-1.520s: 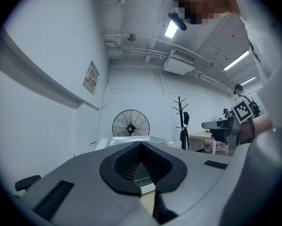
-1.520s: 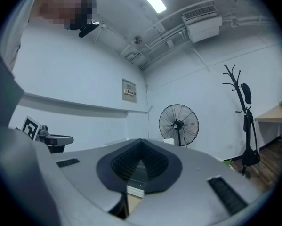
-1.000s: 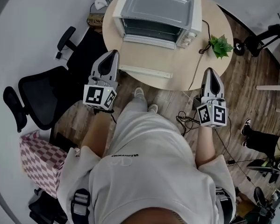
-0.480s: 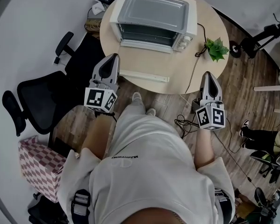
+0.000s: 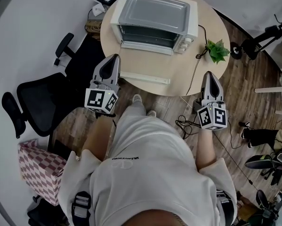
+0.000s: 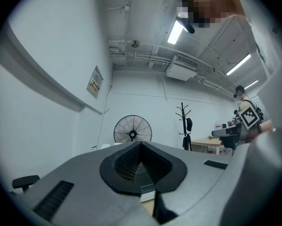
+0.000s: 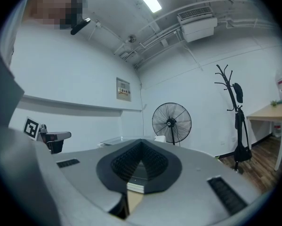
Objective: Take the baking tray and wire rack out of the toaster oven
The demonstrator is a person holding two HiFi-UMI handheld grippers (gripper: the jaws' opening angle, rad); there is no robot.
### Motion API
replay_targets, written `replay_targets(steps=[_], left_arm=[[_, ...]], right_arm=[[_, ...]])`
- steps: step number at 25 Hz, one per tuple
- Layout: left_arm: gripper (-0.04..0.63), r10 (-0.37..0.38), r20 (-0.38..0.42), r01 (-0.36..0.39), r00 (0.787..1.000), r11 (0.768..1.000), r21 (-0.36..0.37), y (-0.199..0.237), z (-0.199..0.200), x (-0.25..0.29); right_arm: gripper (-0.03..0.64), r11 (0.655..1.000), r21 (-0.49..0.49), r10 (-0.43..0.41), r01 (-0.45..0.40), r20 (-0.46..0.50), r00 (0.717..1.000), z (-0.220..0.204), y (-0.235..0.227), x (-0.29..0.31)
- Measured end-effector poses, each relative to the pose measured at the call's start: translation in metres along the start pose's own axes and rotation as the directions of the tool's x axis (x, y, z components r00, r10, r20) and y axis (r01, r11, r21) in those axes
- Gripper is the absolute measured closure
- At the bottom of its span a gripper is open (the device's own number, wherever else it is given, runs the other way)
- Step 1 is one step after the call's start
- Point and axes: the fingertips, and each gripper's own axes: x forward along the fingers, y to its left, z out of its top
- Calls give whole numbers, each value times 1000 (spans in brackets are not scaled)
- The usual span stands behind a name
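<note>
The white toaster oven (image 5: 155, 18) stands on the round wooden table (image 5: 178, 69), its front facing me. Its inside is dark, so I cannot make out the baking tray or the wire rack. A long white bar (image 5: 145, 76) lies in front of the oven, near the table's near edge. My left gripper (image 5: 113, 59) is held level at that edge, left of the bar, jaws shut and empty. My right gripper (image 5: 210, 75) hangs just off the table's right near edge, also shut and empty. The closed pads show in the left gripper view (image 6: 141, 147) and the right gripper view (image 7: 141, 145).
A small green plant (image 5: 217, 48) and a black cable (image 5: 197, 62) sit on the table right of the oven. Black office chairs (image 5: 42, 98) stand to the left, with a checkered bag (image 5: 35, 166) behind them. A pedestal fan (image 6: 132, 132) and a coat stand (image 6: 184, 126) are across the room.
The head view has shifted a little, so the table sits slightly higher in the picture. Both grippers stay in place and shut.
</note>
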Motion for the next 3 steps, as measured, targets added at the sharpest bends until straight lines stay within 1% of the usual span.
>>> replay_targets(steps=[3], left_arm=[[592, -2, -1, 2, 1000, 1000, -1, -1, 0, -2]], right_arm=[[621, 1000, 1, 4, -4, -9, 1000, -2, 2, -1]])
